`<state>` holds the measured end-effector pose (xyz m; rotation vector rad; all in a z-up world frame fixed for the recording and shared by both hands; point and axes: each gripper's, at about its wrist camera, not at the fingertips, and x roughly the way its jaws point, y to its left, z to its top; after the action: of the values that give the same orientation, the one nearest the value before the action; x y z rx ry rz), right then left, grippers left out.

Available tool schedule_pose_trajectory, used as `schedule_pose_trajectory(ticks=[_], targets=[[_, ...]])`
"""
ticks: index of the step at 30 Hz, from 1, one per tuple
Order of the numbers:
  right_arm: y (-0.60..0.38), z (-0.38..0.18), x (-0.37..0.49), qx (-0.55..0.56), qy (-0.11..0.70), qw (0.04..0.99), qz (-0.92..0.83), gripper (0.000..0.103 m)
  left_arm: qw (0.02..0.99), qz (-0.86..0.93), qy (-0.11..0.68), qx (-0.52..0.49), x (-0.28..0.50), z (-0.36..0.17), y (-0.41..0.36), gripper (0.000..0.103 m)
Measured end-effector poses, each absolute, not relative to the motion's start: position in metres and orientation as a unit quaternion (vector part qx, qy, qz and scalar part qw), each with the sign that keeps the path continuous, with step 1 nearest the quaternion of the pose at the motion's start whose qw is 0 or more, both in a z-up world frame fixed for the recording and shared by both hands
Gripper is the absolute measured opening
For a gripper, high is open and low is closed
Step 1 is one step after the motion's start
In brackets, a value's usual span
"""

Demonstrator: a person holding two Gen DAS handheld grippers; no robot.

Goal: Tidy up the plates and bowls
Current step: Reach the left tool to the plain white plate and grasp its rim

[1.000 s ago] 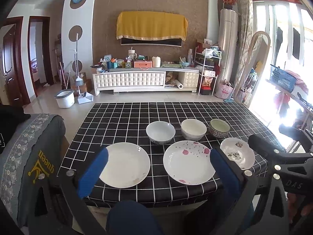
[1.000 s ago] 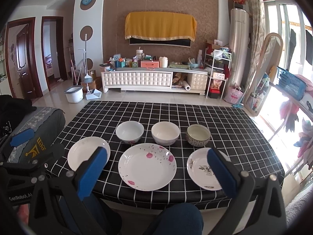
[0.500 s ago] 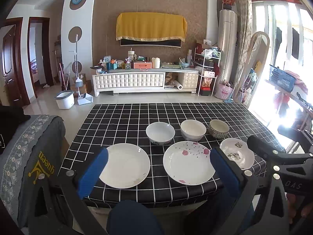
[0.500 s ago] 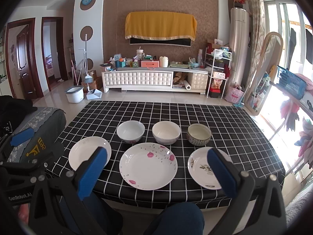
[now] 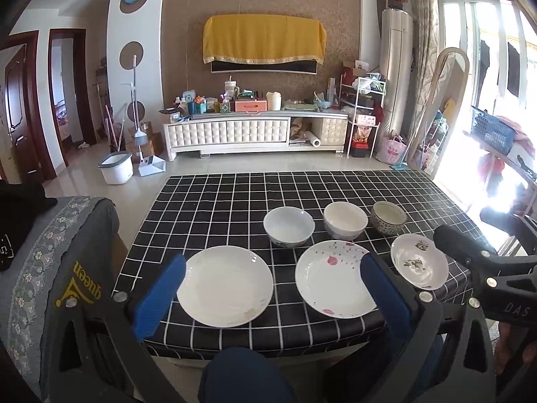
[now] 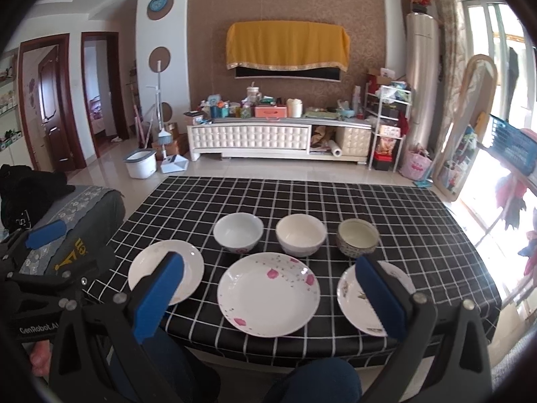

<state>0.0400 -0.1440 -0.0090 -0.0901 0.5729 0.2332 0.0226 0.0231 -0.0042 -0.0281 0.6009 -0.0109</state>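
Little is moved since earlier. Left gripper [image 5: 273, 294] and right gripper [image 6: 268, 294] are held wide apart, empty. Plain plate [image 5: 225, 286] at near edge is nearest left gripper.

On the desk [image 6: 419, 231] in front of me, three plates sit in a near row: a large plate [image 6: 166, 271] at left, a flowered plate [image 6: 267, 293] in the middle, a small plate [image 6: 349, 294] at right. Behind them stand three bowls: left bowl [image 6: 238, 231], middle bowl [image 6: 301, 234], right bowl [image 6: 357, 237]. A chair [image 5: 50, 262] stands left of the desk.
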Motion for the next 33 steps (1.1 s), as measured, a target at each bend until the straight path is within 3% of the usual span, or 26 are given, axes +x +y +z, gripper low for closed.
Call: schedule_pose_trajectory(ticks=[10,30,33], targets=[[-0.09,-0.023,0.084,-0.1,0.287,0.938,0.166,0.103,0.944,0.036,0.327,-0.019,0.061,-0.024,0.071,0.103],[0.002,-0.135,0.18,-0.125,0.435,0.855,0.256,0.101,0.881,0.055,0.461,-0.091,0.144,-0.133,0.163,0.103],[0.012,-0.157,0.19,-0.148,0.452,0.843,0.251,0.095,0.867,0.055,0.482,-0.112,0.153,-0.156,0.174,0.093]])
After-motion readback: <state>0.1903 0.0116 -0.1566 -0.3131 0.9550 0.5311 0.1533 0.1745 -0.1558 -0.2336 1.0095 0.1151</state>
